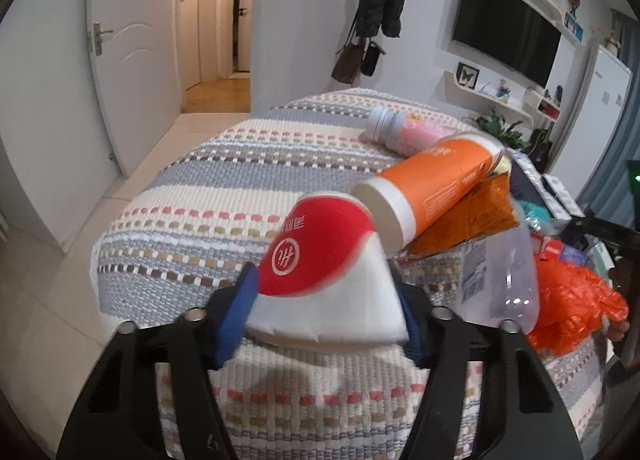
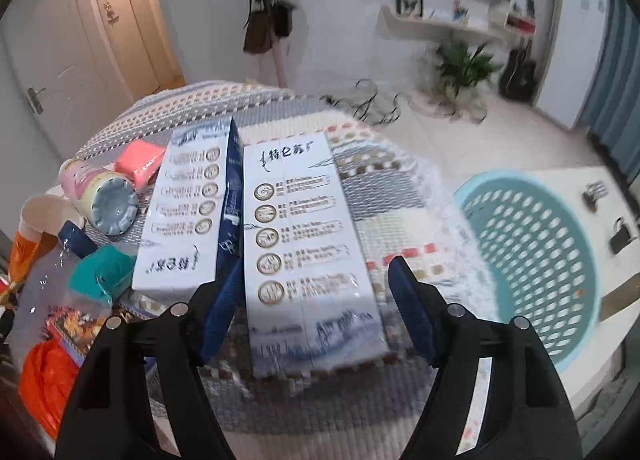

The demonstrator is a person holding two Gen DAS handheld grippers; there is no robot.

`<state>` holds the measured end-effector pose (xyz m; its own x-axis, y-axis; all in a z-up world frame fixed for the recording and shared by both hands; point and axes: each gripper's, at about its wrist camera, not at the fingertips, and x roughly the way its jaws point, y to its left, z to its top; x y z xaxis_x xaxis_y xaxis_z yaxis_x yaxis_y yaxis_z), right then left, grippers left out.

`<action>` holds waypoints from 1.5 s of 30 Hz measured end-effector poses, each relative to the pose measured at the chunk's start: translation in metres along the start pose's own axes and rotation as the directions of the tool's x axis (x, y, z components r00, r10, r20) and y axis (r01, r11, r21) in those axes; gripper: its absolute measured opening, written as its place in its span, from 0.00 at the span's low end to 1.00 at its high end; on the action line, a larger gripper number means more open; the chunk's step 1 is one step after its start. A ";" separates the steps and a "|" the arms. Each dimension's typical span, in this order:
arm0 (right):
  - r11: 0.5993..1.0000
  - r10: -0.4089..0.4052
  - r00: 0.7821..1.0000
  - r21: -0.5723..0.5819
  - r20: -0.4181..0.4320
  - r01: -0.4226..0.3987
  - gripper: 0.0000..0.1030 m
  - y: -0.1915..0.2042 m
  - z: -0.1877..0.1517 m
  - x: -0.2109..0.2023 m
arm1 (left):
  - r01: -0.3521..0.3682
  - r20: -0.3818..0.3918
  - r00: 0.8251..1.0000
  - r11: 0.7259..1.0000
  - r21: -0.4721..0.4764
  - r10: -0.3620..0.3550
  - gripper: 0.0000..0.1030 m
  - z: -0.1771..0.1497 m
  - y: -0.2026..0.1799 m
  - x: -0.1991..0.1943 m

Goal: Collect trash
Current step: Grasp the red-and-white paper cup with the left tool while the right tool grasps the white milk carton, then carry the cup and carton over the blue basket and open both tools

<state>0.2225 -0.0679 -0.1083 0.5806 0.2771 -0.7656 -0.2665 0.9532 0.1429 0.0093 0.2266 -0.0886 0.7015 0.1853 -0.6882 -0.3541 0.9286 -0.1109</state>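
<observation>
My left gripper point(image 1: 326, 304) is shut on a red and white paper cup point(image 1: 328, 260), squashed flat at its rim and held above the striped tablecloth point(image 1: 200, 188). Behind it lie an orange bottle point(image 1: 436, 184), a pink and grey bottle point(image 1: 400, 130), an orange foil wrapper point(image 1: 472, 220), a clear plastic bottle point(image 1: 508, 276) and an orange plastic bag point(image 1: 572, 304). My right gripper point(image 2: 316, 300) is open around a white and blue carton point(image 2: 308, 244) lying flat on the cloth; its left finger sits between this carton and a second one point(image 2: 184, 212).
A teal perforated basket point(image 2: 532, 260) stands on a white surface to the right of the table. In the right wrist view a pink and grey bottle point(image 2: 100, 196), pink packet point(image 2: 140, 160), teal packet point(image 2: 104, 272) and orange bag point(image 2: 44, 384) lie at left.
</observation>
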 end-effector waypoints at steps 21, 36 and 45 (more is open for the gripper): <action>0.997 -0.017 0.978 0.072 0.208 0.002 0.50 -0.039 0.008 -0.071 | 0.251 0.182 0.954 0.967 -0.049 -0.238 0.33 0.037 -0.020 -0.052; 0.961 -0.180 0.942 0.255 0.283 0.107 0.50 -0.159 0.006 -0.119 | 0.535 0.086 0.818 0.806 0.253 -0.569 0.33 0.102 -0.276 -0.055; 0.913 -0.203 0.975 0.378 0.088 0.155 0.50 -0.221 -0.025 -0.054 | 0.648 -0.207 0.761 0.735 0.199 -0.615 0.33 0.050 -0.414 0.055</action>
<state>0.2307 -0.2966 -0.1146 0.6877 0.0879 -0.7206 0.1382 0.9587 0.2488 0.2253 -0.1313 -0.0449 0.6235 -0.4964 -0.6040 0.3177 0.8668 -0.3844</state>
